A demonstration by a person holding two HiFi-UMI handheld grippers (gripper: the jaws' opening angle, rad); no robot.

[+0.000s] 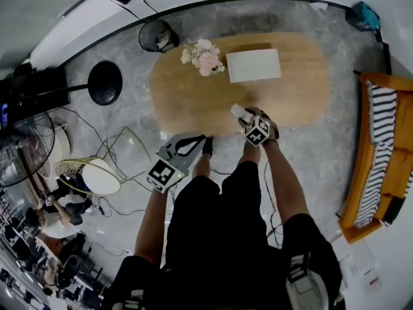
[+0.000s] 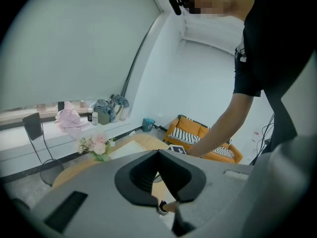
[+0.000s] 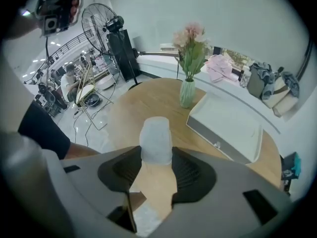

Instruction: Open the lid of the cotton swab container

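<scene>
Frosted white plastic juts from your right hand-held gripper (image 1: 246, 120) in the head view: the cotton swab container (image 1: 238, 112), over the wooden desk's (image 1: 193, 99) near edge. Your left hand-held gripper (image 1: 193, 141) hangs lower left, off the desk.

In the left gripper view, that gripper (image 2: 158, 155) has its jaws together on nothing.

In the right gripper view, the right gripper (image 3: 156, 155) clamps the container (image 3: 156, 135), long axis pointing out past the jaws. The free left one likely must cross rightward to that exposed end.

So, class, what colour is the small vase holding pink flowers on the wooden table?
The vase is pale green; clearest in right gripper view.
</scene>
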